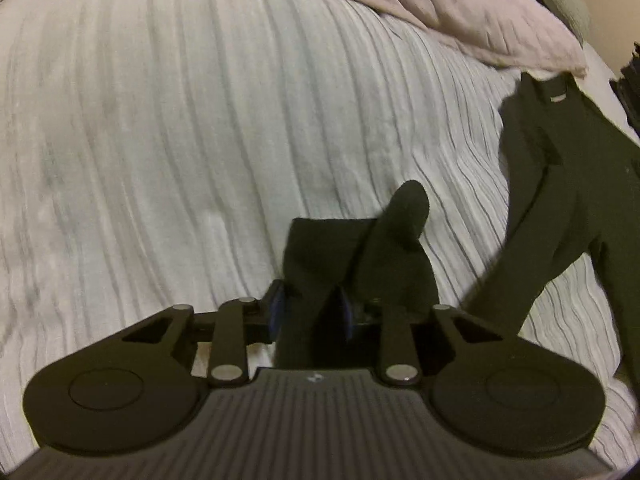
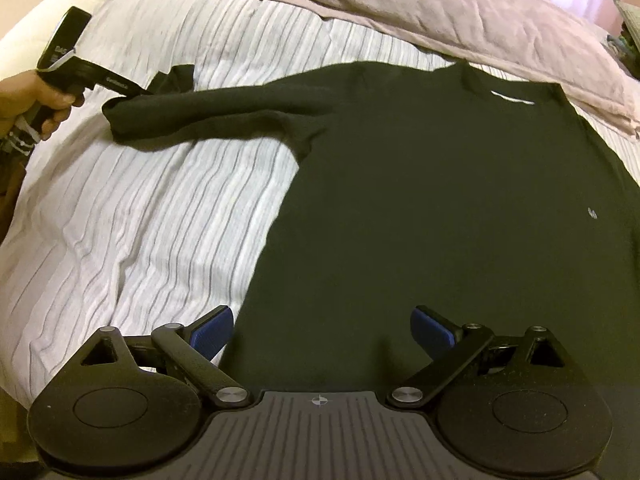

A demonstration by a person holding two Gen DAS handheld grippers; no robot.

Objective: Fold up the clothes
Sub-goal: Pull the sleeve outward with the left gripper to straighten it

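Black sweater [image 2: 440,200] sleeve cuff [image 1: 320,248] sits clamped between left gripper [image 1: 312,308] jaws.

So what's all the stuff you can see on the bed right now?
Sweater: one, black, spread flat on the bed, neck toward the pillow.
Sleeve: one in view, black, stretched out sideways from the sweater; its cuff is pinched in the left gripper.
Bedspread: one, white with thin grey stripes, wrinkled, under everything.
Pillow: one, dusty pink, at the far end of the bed, just past the sweater's neck.
Left gripper: one, black with blue pads, shut on the cuff.
Right gripper: one, black with blue pads, open, over the sweater's bottom edge.
Hand: one, holding the left gripper's handle.
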